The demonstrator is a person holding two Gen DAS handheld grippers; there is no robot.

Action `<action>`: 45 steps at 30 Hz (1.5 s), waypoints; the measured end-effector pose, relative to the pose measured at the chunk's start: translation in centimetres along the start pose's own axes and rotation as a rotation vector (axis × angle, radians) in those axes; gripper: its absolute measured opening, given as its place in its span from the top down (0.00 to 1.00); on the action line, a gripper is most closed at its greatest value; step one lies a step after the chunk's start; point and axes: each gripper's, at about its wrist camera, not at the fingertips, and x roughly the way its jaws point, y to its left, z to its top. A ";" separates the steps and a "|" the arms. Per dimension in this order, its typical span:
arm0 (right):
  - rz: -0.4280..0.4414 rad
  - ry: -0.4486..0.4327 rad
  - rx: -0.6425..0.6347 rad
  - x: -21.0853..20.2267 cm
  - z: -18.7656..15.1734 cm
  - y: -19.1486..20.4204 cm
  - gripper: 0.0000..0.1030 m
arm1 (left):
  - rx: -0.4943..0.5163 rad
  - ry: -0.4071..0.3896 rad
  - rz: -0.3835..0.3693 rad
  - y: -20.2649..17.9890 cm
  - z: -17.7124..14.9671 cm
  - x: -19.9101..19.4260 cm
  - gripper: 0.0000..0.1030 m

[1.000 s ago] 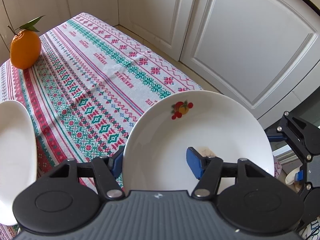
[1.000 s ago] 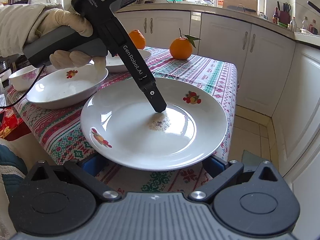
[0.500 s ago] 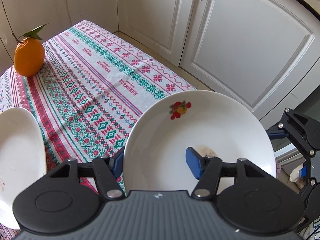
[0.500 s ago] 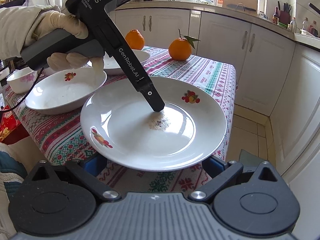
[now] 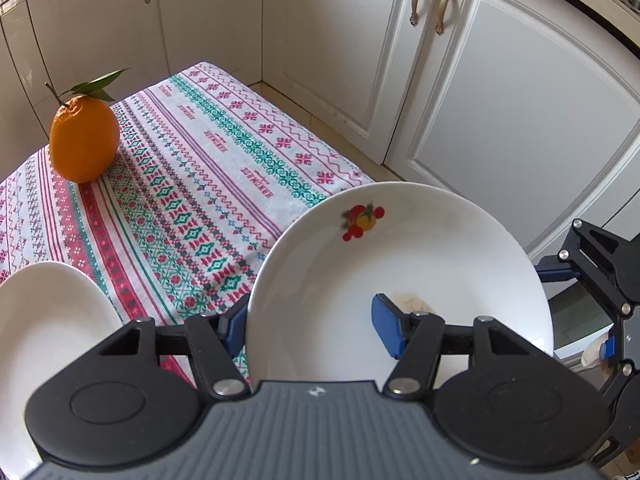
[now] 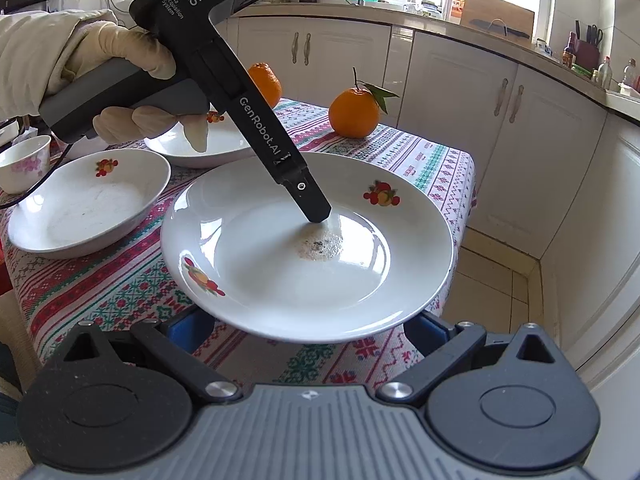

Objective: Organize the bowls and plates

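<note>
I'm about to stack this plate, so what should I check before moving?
1. Left tool clamped on the plate rim: ok.
2. Right tool gripping the plate: not ok, jaws wide, rim above them.
3. Plate clean: not ok, residue at centre.
4. Shallow bowl holds no dish: ok.
5. Plate lifted off the tablecloth: cannot tell.

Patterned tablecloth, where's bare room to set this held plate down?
Free: the cloth stretch between the leafy orange and the table's cabinet-side edge, ahead of the white fruit-print plate. Crowded: the left side, where a shallow white bowl, another white dish and a small floral cup sit.
</note>
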 end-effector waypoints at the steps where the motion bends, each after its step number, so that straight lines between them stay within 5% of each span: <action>1: 0.000 0.002 -0.001 0.4 0.1 -0.2 0.01 | -0.004 0.001 0.003 0.3 0.3 0.2 0.40; 31: -0.021 0.019 0.036 3.9 0.7 -2.6 0.01 | -0.007 -0.012 0.013 2.6 2.2 3.7 0.37; 45: -0.067 -0.025 0.012 -0.4 1.2 -0.5 0.00 | 0.027 -0.141 0.089 1.2 0.8 -3.3 0.20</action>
